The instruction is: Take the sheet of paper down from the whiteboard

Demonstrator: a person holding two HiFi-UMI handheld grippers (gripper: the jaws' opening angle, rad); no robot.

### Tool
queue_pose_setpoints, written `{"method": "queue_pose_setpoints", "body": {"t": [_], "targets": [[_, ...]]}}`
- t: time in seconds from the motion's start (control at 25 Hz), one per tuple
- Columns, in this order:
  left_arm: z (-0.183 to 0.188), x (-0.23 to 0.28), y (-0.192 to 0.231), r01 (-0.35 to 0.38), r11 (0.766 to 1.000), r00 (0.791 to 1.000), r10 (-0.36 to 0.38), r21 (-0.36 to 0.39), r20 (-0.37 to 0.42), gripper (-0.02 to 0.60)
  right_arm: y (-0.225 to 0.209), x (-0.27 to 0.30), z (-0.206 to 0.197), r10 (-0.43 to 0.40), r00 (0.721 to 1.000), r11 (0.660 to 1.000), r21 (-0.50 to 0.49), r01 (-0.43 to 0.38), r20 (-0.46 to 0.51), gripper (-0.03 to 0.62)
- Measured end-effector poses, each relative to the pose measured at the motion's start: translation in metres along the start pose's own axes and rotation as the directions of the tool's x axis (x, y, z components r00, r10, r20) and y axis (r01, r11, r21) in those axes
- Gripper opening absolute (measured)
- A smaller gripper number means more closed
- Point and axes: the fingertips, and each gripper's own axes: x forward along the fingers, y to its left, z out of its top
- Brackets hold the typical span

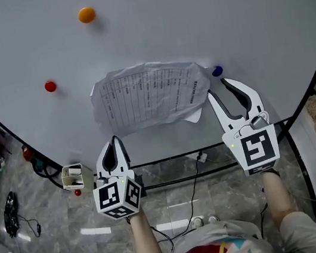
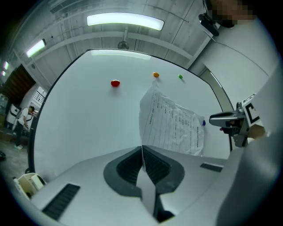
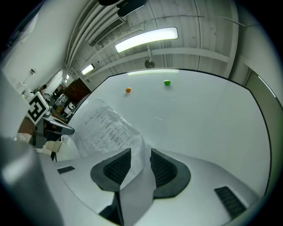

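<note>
From the head view, the sheet of paper (image 1: 149, 94) hangs crumpled on the whiteboard (image 1: 188, 20). It carries a printed table whose lines are too small to read. A blue magnet (image 1: 217, 71) sits at its right edge, with a red magnet (image 1: 50, 86) and an orange magnet (image 1: 86, 14) well apart from it on bare board. The left gripper (image 1: 114, 142) is just under the sheet's lower left corner. The right gripper (image 1: 220, 89) has its jaws spread just below the blue magnet. Each marker cube (image 1: 257, 147) shows a black square code, no words.

The left gripper view adds a green magnet (image 2: 180, 77), out of the head view's frame. The left gripper's jaws are pressed fully together on nothing, with the sheet beyond their tips.

The right gripper view shows the jaws set well apart, with the sheet's edge and the blue magnet in the gap. The pads seem not to press either one, though the magnet is hard to make out there.
</note>
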Motion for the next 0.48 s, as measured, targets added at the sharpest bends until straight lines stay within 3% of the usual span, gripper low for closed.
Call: {"method": "queue_pose_setpoints", "body": {"t": [0.2,0.48], "targets": [[-0.004,-0.035,0.029,-0.089,0.996,0.996,0.089,-0.014,-0.015,0.044,0.018,-0.009,0.011,0.033,0.998,0.999,0.028,-0.035,0.061,0.132],[0.002,-0.047,0.002,-0.038,0.998,0.999,0.038,0.042,-0.004,0.044,0.043,-0.010,0.013,0.066,0.996,0.987,0.144,-0.073,0.052,0.130]]}}
